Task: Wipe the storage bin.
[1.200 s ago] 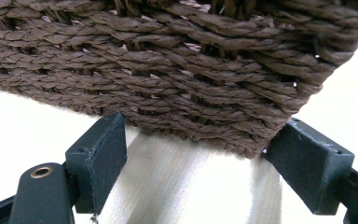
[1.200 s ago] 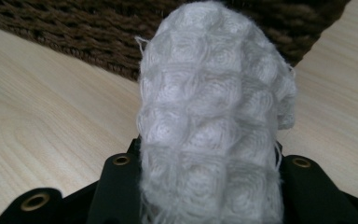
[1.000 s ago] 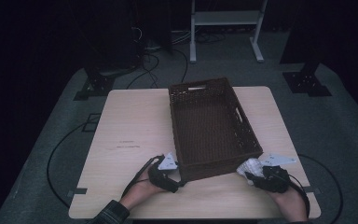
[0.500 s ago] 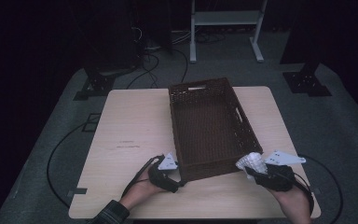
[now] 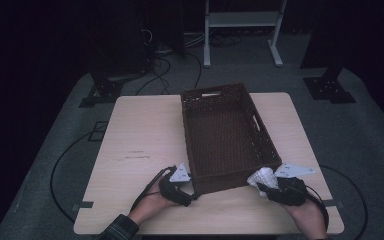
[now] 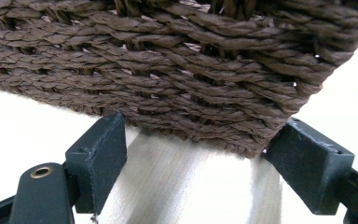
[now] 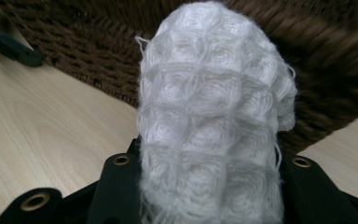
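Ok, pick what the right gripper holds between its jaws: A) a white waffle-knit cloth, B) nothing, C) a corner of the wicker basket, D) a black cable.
A: in the right gripper view the white waffle-knit cloth stands bunched between the right gripper's black jaws, in front of the brown basket.

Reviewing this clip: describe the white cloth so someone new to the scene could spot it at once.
Start at the brown wicker basket on the wooden table. At its near corner on the person's right sits the right gripper, shut on a bunched white waffle-weave cloth. It is the only pale, soft thing beside the dark basket.
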`<state>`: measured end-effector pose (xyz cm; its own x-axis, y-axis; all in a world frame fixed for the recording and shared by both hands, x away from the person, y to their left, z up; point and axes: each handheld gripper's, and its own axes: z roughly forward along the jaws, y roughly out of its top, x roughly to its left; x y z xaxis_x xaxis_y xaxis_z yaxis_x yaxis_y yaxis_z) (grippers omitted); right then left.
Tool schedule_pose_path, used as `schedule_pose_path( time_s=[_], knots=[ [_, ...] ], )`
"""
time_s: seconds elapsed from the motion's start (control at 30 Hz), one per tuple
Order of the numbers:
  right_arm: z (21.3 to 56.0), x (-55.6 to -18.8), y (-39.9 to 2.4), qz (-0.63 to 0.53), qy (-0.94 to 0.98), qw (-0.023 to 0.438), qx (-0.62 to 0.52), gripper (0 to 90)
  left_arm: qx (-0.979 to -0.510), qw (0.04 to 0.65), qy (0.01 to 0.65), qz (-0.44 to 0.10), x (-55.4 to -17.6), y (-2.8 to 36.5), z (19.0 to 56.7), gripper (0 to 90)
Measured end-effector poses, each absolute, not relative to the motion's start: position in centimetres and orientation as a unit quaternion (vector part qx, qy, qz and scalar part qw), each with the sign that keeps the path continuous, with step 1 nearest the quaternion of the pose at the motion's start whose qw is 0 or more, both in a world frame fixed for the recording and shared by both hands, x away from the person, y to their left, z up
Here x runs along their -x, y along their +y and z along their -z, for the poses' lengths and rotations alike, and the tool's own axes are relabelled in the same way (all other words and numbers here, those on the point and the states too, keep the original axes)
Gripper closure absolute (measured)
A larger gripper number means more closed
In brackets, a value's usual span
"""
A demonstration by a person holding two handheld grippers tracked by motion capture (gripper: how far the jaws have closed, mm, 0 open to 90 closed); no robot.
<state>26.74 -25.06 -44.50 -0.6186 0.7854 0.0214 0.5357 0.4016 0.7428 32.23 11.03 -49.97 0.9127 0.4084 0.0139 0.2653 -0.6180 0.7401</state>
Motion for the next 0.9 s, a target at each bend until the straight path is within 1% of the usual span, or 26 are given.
schedule_pose_path(
  time_s=[0.27, 0.53, 0.73, 0.9],
  knots=[
    [46.5, -27.3, -23.8, -0.337, 0.838, 0.152, -0.401, 56.8, -0.895, 0.394, 0.188, -0.091, -32.2, 11.0, 50.0, 19.7],
    [47.7, -27.6, -22.9, -0.324, 0.848, 0.138, -0.396, 56.8, -0.895, 0.394, 0.188, -0.091, -32.2, 11.0, 50.0, 19.7],
    [47.6, -27.5, -22.9, -0.326, 0.847, 0.14, -0.395, 56.8, -0.895, 0.395, 0.189, -0.091, -32.2, 11.0, 50.0, 19.8],
    [46.6, -27.2, -22.9, -0.342, 0.842, 0.145, -0.391, 56.8, -0.895, 0.395, 0.189, -0.091, -32.2, 11.0, 50.0, 19.8]
  ],
)
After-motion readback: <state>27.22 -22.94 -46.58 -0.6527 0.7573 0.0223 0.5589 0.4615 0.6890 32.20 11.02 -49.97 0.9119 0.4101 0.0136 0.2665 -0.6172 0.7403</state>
